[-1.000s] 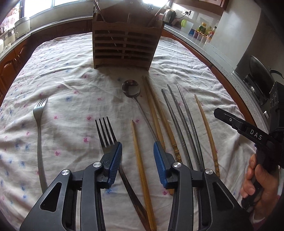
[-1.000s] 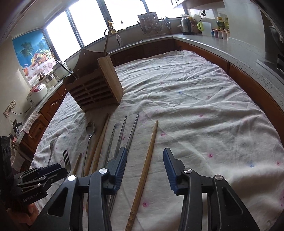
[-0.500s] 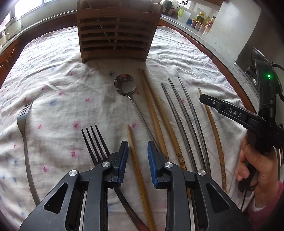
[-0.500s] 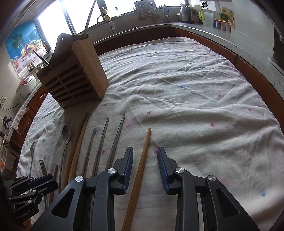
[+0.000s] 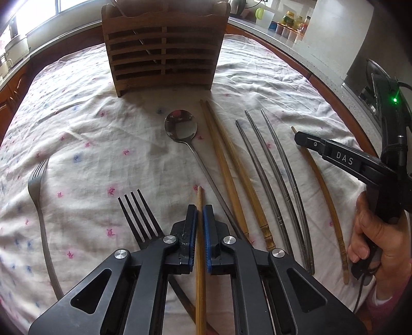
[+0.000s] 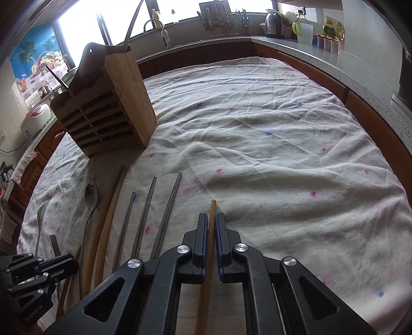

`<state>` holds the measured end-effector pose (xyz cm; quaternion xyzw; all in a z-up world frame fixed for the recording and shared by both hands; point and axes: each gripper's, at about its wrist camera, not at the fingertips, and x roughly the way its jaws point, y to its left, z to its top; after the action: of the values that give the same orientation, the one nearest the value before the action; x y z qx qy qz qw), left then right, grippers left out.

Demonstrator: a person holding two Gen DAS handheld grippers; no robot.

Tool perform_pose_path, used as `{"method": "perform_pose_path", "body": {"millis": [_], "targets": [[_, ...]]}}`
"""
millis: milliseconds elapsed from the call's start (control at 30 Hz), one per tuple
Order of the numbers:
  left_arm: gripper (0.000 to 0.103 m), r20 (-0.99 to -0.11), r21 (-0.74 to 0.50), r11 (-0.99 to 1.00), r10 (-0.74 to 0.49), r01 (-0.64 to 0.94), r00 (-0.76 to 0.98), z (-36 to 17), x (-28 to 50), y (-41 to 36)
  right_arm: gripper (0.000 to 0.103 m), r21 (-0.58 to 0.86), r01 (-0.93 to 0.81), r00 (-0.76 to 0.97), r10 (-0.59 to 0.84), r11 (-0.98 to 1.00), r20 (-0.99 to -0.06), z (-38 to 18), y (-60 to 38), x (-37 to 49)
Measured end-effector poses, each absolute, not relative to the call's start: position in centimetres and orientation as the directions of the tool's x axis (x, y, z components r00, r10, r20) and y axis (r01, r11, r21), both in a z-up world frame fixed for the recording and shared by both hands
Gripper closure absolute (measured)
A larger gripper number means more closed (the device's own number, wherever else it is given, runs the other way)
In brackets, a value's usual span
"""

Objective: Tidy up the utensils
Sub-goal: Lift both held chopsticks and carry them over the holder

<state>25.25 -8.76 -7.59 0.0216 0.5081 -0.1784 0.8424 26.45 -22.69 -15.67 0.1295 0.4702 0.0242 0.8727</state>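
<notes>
Floral tablecloth [image 6: 257,134], kettle [image 6: 273,23], tap [image 6: 154,24]

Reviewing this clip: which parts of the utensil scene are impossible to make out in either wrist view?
- Left wrist view: the dark fork has its handle hidden under the left gripper.
- Left wrist view: the near end of the wooden chopstick that gripper clamps is cut off by the bottom edge.
- Right wrist view: contents of the wooden holder are mostly hidden by its slatted walls.
- Right wrist view: the items on the far counter are too small to identify.
</notes>
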Motion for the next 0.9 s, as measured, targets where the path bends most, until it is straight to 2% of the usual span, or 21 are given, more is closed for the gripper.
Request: {"method": "perform_pose_path", "body": {"millis": [400, 900], "targets": [[0.099, -0.781, -0.242, 0.921, -0.372, 0.306, 0.502, -2.2, 22.8, -6.3, 0.098, 0.335, 0.015, 0.624, 0.253, 0.942, -0.740, -10.5, -22.8, 23.2], [0.099, -0.626, -0.295, 0.903, -0.429, 0.312, 0.651, 6.2, 20.2, -3.0, 0.098, 0.360, -0.049, 0.750, 0.272, 0.932, -0.603, -2.5, -23.2, 19.8]]}}
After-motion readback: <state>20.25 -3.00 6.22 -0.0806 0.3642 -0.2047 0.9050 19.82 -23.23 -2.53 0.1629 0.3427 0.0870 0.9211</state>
